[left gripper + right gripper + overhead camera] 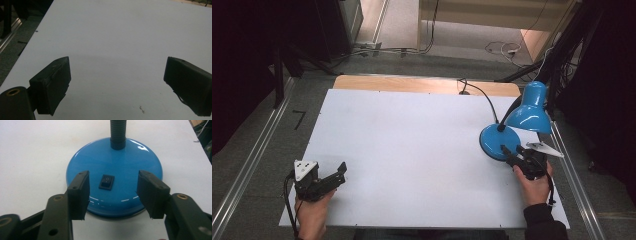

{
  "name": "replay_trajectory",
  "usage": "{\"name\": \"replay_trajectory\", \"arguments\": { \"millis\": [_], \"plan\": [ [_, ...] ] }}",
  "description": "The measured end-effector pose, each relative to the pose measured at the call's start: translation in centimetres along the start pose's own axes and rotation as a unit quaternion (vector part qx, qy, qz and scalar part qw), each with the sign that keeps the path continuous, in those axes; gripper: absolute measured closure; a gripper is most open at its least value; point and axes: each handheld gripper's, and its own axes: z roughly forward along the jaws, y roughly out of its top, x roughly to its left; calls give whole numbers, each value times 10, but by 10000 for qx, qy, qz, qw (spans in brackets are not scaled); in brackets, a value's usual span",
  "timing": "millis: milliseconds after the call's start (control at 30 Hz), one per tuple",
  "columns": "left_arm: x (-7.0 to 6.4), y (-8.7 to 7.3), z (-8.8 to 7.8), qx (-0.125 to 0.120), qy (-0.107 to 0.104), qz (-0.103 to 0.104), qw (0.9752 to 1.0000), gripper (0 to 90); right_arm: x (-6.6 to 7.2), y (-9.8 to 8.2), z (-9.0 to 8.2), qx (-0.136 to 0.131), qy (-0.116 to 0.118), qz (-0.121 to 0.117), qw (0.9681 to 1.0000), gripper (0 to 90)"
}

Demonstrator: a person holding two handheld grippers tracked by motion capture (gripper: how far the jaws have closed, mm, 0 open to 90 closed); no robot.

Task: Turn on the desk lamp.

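- Lamp (512, 132), blue, stands at the right of the high view on the white table (412, 150).
- Right gripper (112, 192) hovers over its base, jaws spread wide, the black switch (106, 182) between them.
- Left gripper (117, 82) waits at lower left, jaws apart, holding nothing.
- Probably next: one jaw tip must press the switch.

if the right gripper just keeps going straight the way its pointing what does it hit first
Most likely the lamp base. The right gripper is open, its jaws straddling the black rocker switch on the blue base, so going on it would meet the switch or the base top. Beyond stands the lamp's neck.
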Motion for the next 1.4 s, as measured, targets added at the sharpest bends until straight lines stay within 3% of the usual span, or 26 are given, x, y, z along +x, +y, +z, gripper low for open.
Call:
{"name": "replay_trajectory", "arguments": {
  "millis": [100,133,233,267,300,400,1400],
  "plan": [
    [0,0,0,0,1,-1,10000,79,1,3,3,-7,75,-28,10000,560],
    [0,0,0,1,0,-3,10000,79,1,3,3,-7,75,-28,10000,560],
    [0,0,0,-1,1,-15,10000,79,2,5,5,-41,100,-41,9999,708],
    [0,0,0,1,2,-12,10000,79,2,5,5,-41,100,-41,9999,708],
    [0,0,0,6,2,-14,10000,79,2,6,7,-34,115,-26,9999,781],
    [0,0,0,6,-3,-16,10000,79,1,8,9,-10,118,4,9999,859],
    [0,0,0,19,-18,-4,10000,79,3,8,21,169,97,11,9998,874]
  ]
}}
